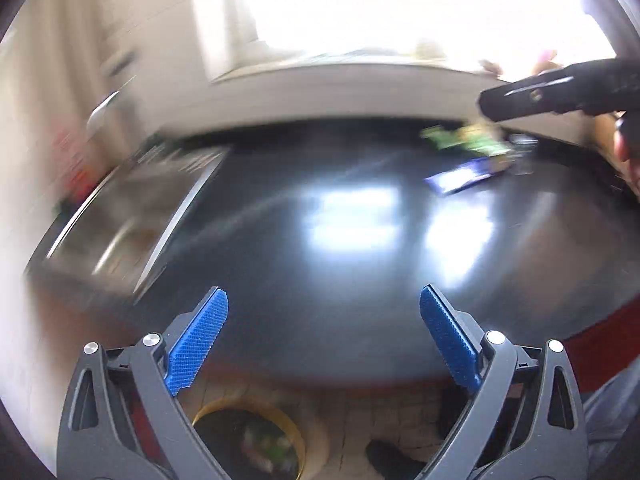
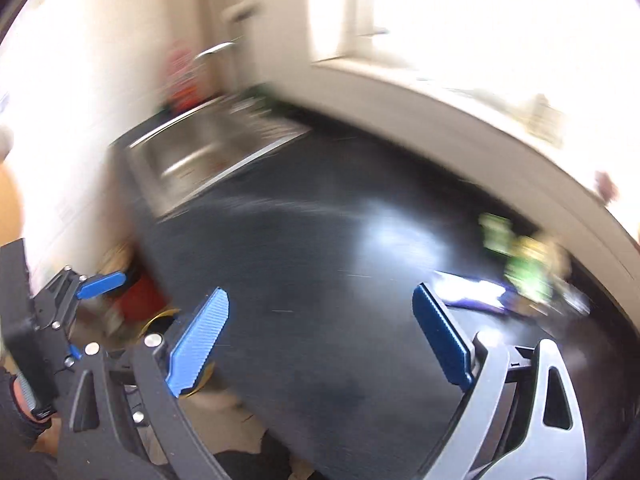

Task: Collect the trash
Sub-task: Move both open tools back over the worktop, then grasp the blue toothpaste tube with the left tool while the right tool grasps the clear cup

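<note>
Both hand-held grippers, left (image 1: pixel 324 336) and right (image 2: pixel 320 336), gape wide, empty. Blurred wrappers (image 2: pixel 520 264), probably trash, lie on the desk (image 2: pixel 320 260) far-right of the sink (image 2: pixel 192 160); right is nearer.

black counter (image 1: pixel 320 264) bears blurred green and blue wrappers (image 1: pixel 468 160).

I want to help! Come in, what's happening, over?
Left gripper open, empty. Right gripper open, empty. Green and blue wrappers far right on black glossy counter. Nothing between, over.
</note>
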`<action>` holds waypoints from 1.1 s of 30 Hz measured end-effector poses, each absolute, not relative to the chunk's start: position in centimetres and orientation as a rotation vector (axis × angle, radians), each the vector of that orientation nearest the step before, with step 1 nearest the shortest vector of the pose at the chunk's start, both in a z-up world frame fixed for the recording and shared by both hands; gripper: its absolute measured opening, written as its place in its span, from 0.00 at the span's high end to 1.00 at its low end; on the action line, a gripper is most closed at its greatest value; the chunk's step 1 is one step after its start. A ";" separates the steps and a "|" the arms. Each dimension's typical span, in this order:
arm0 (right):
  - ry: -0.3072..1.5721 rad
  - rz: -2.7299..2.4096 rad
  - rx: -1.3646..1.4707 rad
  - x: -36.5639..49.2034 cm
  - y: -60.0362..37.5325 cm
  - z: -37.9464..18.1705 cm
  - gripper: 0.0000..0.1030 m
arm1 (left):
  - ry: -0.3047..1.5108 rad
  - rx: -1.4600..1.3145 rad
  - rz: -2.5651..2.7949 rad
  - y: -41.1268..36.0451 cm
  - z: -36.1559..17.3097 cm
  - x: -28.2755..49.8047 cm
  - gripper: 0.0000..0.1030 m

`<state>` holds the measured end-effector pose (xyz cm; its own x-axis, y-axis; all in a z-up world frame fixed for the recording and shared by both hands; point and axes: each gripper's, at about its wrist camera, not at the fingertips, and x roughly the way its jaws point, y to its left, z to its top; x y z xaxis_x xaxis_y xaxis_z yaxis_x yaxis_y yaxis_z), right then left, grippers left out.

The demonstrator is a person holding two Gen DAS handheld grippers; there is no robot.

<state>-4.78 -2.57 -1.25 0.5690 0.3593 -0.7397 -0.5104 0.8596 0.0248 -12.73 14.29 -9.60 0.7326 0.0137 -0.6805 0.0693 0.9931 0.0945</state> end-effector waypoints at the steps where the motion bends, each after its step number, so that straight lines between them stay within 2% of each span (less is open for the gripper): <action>1: 0.819 0.465 -0.169 -4.5 -4.8 -0.9 0.12 | 0.734 0.144 -0.102 12.1 -8.9 -11.3 0.09; 4: 0.820 0.303 -0.069 -4.4 -12.7 -0.5 0.12 | 0.699 0.206 -0.249 6.6 -7.8 -8.6 0.09; 13: 0.852 0.113 0.047 -5.7 -23.5 -2.2 0.12 | 0.688 0.394 -0.476 -3.2 -7.9 -5.2 0.09; 24: 0.896 0.116 0.045 -1.2 -24.3 -5.1 0.12 | 0.748 0.483 -0.526 -4.1 -11.6 1.3 0.09; 33: 0.995 0.125 0.046 7.3 -25.7 -11.6 0.12 | 0.849 0.560 -0.594 -6.6 -18.3 10.9 0.09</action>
<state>7.31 -25.75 -11.62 0.5383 0.1264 -0.8332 -0.0845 0.9918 0.0958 10.88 -6.56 -18.29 0.5223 -0.2548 -0.8138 0.6774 0.7037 0.2144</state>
